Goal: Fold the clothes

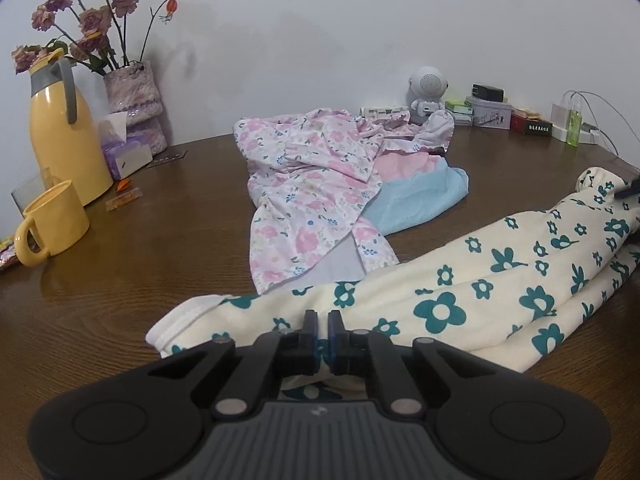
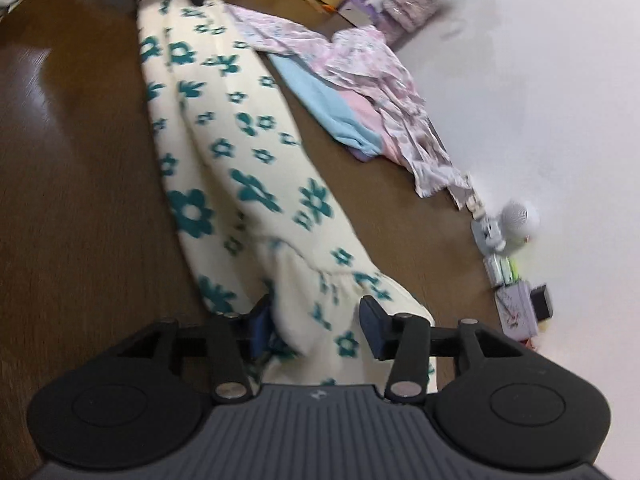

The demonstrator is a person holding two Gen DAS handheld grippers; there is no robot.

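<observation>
left wrist | left gripper pinching soft cream floral garment | right gripper released

**Clothes across the table, clutter along the wall**

On the table the flowered garment stretches from near left to far right. Behind it lies the pile of clothes — a printed piece partly over a plain one. At far left a mug stands before a jug, with a tissue box and vase to their right. Against the wall behind the pile — a small figure-shaped speaker, with boxes to its right.
</observation>
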